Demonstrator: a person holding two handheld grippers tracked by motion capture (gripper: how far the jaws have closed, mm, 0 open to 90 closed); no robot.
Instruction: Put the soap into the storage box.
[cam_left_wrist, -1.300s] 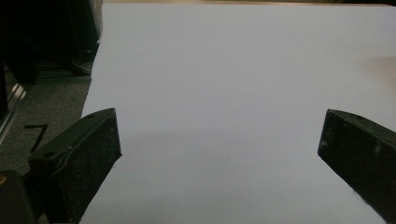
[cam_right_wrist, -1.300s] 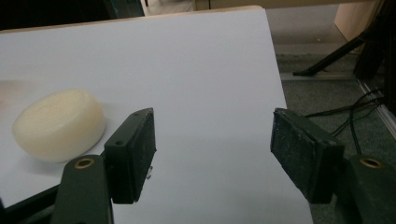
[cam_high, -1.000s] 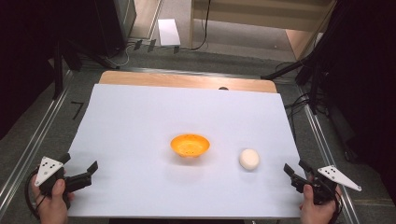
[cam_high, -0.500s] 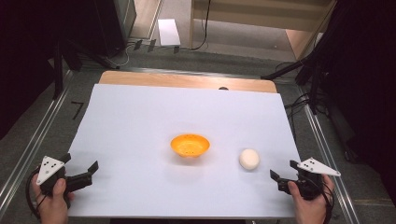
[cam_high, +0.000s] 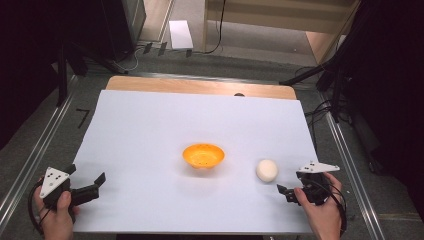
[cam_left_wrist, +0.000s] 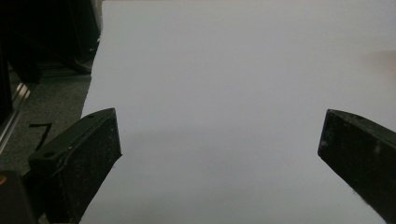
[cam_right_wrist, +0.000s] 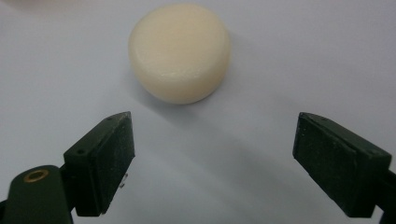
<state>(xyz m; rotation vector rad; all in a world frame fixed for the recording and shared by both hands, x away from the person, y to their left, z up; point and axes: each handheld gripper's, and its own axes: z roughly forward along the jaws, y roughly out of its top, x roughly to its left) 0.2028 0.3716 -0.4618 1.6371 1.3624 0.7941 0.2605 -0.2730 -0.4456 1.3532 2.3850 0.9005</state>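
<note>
The right tool (cam_high: 286, 192) is closing in on the cream puck (cam_high: 267, 170) — a second ago it was sitting out by the right edge of the white sheet, and now it is reaching inward, its tips just short of the puck and apart from it. In the right gripper view the puck (cam_right_wrist: 179, 52) is lying flat on the sheet, ahead of the spread jaws and a little to the left of their centre line, so the tool is lining up for a grasp but is not yet around it. The orange bowl (cam_high: 203, 155) is sitting at the middle of the bench (cam_high: 200, 87), near the puck on its left — likely where the puck is going. The left tool (cam_high: 86, 184) is staying where it was at the near-left corner, jaws spread over bare sheet, taking no part so far.
</note>
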